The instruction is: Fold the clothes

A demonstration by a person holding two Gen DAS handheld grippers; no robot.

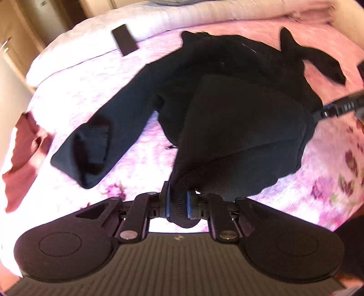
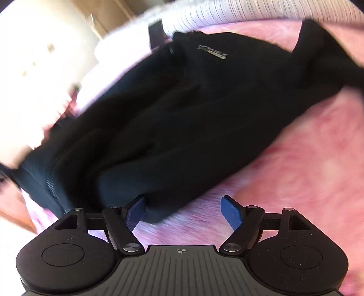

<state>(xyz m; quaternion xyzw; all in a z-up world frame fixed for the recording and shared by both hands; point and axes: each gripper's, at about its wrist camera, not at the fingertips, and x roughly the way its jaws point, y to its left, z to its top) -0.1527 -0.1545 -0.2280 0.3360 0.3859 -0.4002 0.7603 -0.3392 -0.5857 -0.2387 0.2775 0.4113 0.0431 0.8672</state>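
Note:
A black long-sleeved sweater (image 1: pixel 227 91) lies on a pink flowered bedspread (image 1: pixel 136 164). One sleeve (image 1: pixel 102 132) stretches out to the left, the other (image 1: pixel 318 59) to the far right. My left gripper (image 1: pixel 178 205) is shut on the ribbed hem, lifted and folded over the body. My right gripper (image 2: pixel 182 211) is open, its blue pads (image 2: pixel 232 213) wide apart just above the bedspread (image 2: pixel 295 159), with the sweater's edge (image 2: pixel 159 136) against the left pad. The right gripper's fingers also show at the sweater's right edge in the left wrist view (image 1: pixel 336 109).
A dark red garment (image 1: pixel 22 154) lies at the bed's left edge. A dark flat rectangular object (image 1: pixel 124 42) rests near the white quilt (image 1: pixel 204 13) at the head of the bed. Wooden furniture (image 1: pixel 13 45) stands to the left.

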